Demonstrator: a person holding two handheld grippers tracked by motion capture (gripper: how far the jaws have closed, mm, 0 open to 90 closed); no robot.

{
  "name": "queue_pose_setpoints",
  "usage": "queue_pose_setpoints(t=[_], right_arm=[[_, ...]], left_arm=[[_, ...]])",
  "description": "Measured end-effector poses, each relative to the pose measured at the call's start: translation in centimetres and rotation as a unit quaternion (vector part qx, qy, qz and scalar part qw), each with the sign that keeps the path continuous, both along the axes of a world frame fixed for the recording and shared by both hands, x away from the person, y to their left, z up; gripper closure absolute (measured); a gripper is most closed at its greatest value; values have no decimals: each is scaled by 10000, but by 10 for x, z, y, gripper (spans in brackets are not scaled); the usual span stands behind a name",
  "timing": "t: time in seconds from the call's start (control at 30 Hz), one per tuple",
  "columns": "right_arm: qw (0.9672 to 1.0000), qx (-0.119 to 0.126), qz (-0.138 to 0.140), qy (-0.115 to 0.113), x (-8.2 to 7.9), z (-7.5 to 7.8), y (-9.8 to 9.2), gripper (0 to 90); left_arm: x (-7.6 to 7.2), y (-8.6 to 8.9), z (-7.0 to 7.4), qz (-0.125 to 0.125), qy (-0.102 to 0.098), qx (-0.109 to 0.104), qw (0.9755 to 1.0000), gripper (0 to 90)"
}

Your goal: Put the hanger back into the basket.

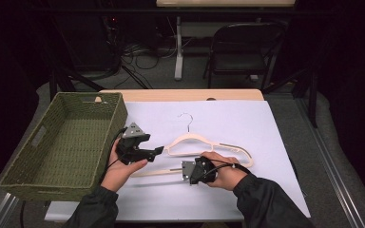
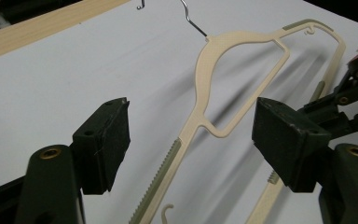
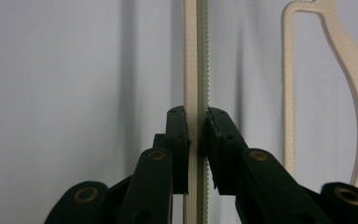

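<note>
White sheet (image 1: 247, 123) covers most of the wooden table (image 1: 180, 94); dark room behind w/ a folding chair (image 1: 244, 45) and floor cables. Woven green basket (image 1: 62, 142) sits at the table's left edge, partly off the sheet.

Cream hanger (image 1: 209, 145) lies on the sheet near centre, wire hook (image 1: 186, 119) pointing to the far side.

Your right gripper (image 3: 197, 135): jaws closed onto the hanger's ribbed bar (image 3: 196, 56), pads pressing it from both sides. In the high view it sits at the hanger's near side, w/ your right hand (image 1: 225, 171) around it.

Your left gripper (image 2: 191, 140): jaws wide apart, holding nothing. Hanger's ribbed arm (image 2: 161, 179) passes through the gap beneath them; contact w/ it can't be told. In the high view it's just beside the hanger's left end, near the basket.
</note>
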State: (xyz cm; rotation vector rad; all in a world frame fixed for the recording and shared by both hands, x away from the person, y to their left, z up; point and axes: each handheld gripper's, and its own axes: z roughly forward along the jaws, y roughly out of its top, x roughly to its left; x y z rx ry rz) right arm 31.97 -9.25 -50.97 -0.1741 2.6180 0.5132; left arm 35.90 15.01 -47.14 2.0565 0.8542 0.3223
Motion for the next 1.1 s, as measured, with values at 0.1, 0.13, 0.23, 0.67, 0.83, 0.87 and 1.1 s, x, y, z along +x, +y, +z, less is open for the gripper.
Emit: queue_pose_setpoints(t=[0.1, 0.13, 0.23, 0.67, 0.83, 0.87, 1.1], right_arm=[[10000, 3, 33, -38, -2, 1, -1, 799], [10000, 3, 33, -38, -2, 1, -1, 799], [9999, -25, 80, -91, -4, 2, -1, 798], [9997, -100, 164, -168, -6, 0, 1, 798], [9996, -120, 166, -172, -8, 0, 2, 798], [9997, -117, 166, -169, -8, 0, 2, 798], [9993, -168, 240, -238, -9, -1, 3, 798]], left_arm=[[4, -3, -4, -103, 77, 51, 9999, 291], [4, -3, -4, -103, 77, 51, 9999, 291], [9, -8, -11, -170, 209, 151, 9995, 303], [20, -24, -27, -432, 543, 359, 9969, 339], [22, -28, -31, -563, 642, 441, 9954, 349], [22, -30, -34, -623, 695, 474, 9945, 349], [23, -35, -39, -823, 839, 598, 9913, 368]])
